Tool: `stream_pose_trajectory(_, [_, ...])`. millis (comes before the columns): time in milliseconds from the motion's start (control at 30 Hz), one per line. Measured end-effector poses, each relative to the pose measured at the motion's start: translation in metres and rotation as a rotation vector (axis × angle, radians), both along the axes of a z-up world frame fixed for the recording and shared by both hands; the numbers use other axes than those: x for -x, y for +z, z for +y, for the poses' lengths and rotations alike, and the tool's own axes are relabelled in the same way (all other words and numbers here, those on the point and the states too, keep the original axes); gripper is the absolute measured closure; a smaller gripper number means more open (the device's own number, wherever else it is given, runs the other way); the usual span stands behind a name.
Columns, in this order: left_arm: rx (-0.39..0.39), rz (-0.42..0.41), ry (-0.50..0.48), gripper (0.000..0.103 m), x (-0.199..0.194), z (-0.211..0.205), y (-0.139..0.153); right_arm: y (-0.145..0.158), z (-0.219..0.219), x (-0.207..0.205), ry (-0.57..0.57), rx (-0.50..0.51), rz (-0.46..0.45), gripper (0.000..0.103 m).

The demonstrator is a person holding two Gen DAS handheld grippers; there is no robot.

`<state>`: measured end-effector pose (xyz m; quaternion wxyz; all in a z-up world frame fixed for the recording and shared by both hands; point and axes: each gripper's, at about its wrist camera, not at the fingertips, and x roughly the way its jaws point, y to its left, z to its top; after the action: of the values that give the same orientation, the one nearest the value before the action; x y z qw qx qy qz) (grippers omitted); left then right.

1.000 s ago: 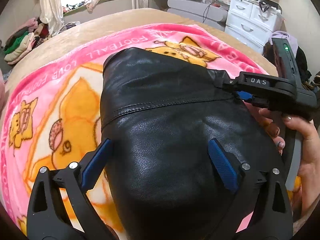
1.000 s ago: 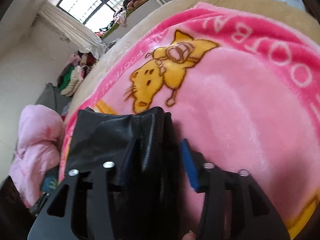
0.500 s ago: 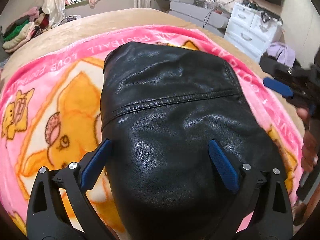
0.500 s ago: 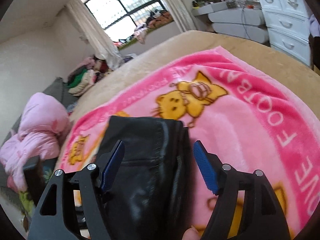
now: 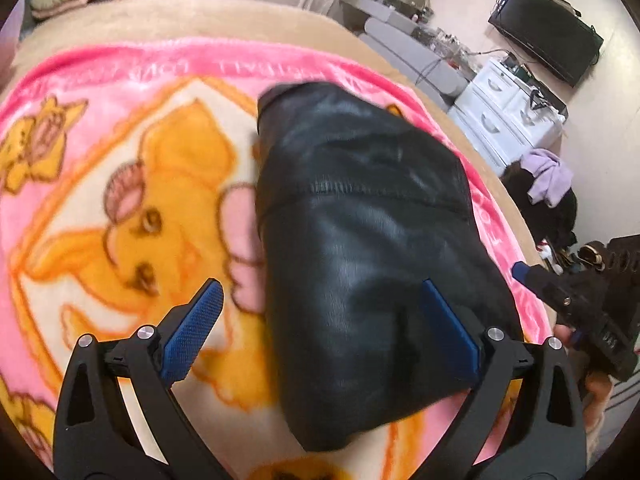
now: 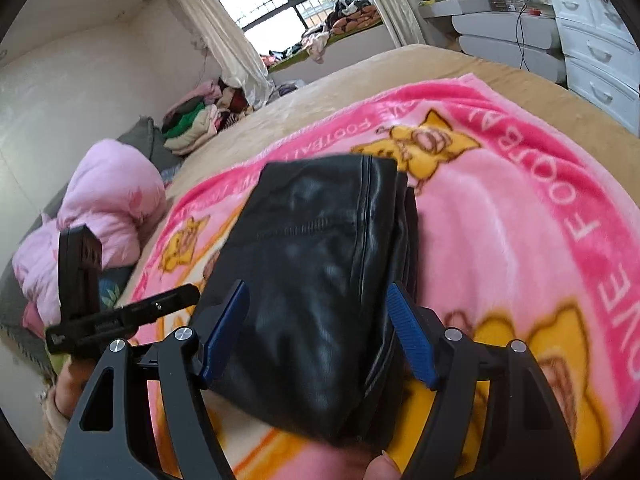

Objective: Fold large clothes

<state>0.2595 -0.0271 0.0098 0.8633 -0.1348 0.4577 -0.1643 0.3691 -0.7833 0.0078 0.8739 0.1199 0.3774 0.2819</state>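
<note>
One pink cartoon blanket (image 6: 500, 216) over bed (image 6: 400, 64)

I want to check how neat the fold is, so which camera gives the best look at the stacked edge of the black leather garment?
The right wrist view: the black leather garment shows its layered edge and seam along its right side, on the pink blanket. The left wrist view shows mainly the garment's smooth top, blurred, with the layered edge out of sight.

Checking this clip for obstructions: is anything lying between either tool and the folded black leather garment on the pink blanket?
Nothing visible does. The black leather garment lies alone on the pink blanket, directly ahead of the left tool and the right tool, both open.
</note>
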Motion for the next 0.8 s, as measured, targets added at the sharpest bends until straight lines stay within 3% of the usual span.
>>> stream_pose_trajectory(100, [0.068, 0.076, -0.042, 0.01, -0.001, -0.006, -0.016, -0.012, -0.002, 0.0, -0.025, -0.003, 0.045, 0.022])
stream_pose_trajectory(233, [0.083, 0.148, -0.047, 0.009, -0.006, -0.013, -0.039, -0.028, -0.009, -0.009, -0.024, -0.041, 0.133, 0.015])
stream_pose_trajectory(300, [0.144, 0.188, -0.035, 0.008, -0.009, -0.01, -0.048, -0.04, -0.01, -0.013, -0.006, -0.058, 0.195, 0.015])
stream_pose_trajectory(400, [0.154, 0.2, -0.04, 0.008, -0.011, -0.011, -0.052, -0.056, -0.009, -0.018, -0.018, -0.024, 0.265, 0.015])
stream_pose_trajectory(567, [0.13, 0.206, -0.049, 0.008, -0.016, -0.022, -0.054, -0.078, -0.014, -0.024, -0.005, -0.078, 0.333, 0.028])
stream_pose_trajectory(700, [0.111, 0.204, -0.056, 0.008, -0.02, -0.031, -0.055, -0.081, -0.012, -0.022, 0.007, -0.073, 0.328, 0.033])
stream_pose_trajectory(733, [0.106, 0.202, -0.057, 0.008, -0.021, -0.035, -0.055, -0.081, -0.011, -0.021, 0.011, -0.082, 0.33, 0.042])
stream_pose_trajectory(800, [0.1, 0.207, -0.053, 0.008, -0.025, -0.04, -0.056, -0.084, -0.011, -0.02, 0.027, -0.155, 0.364, 0.044])
